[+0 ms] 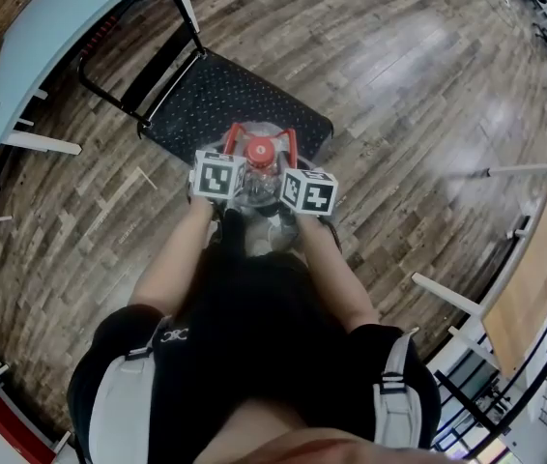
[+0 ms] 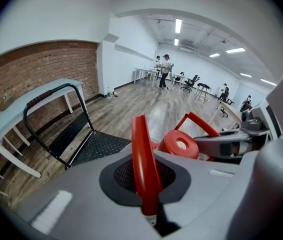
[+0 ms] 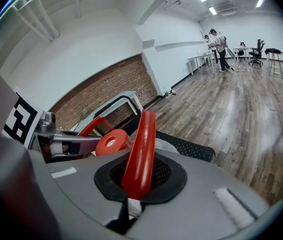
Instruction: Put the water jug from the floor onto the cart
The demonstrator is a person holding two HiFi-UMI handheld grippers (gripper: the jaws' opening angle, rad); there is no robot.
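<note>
The water jug is clear with a red cap and two red loop handles. It hangs between both grippers at the near edge of the black cart deck. My left gripper is shut on the left handle, which runs up between its jaws. My right gripper is shut on the right handle. The cap shows beside each handle, also in the right gripper view. The jug's body is mostly hidden under the grippers.
The cart's black push bar rises at its far left end, close to a pale blue table by the brick wall. A wooden table stands at the right. People stand far off across the wood floor.
</note>
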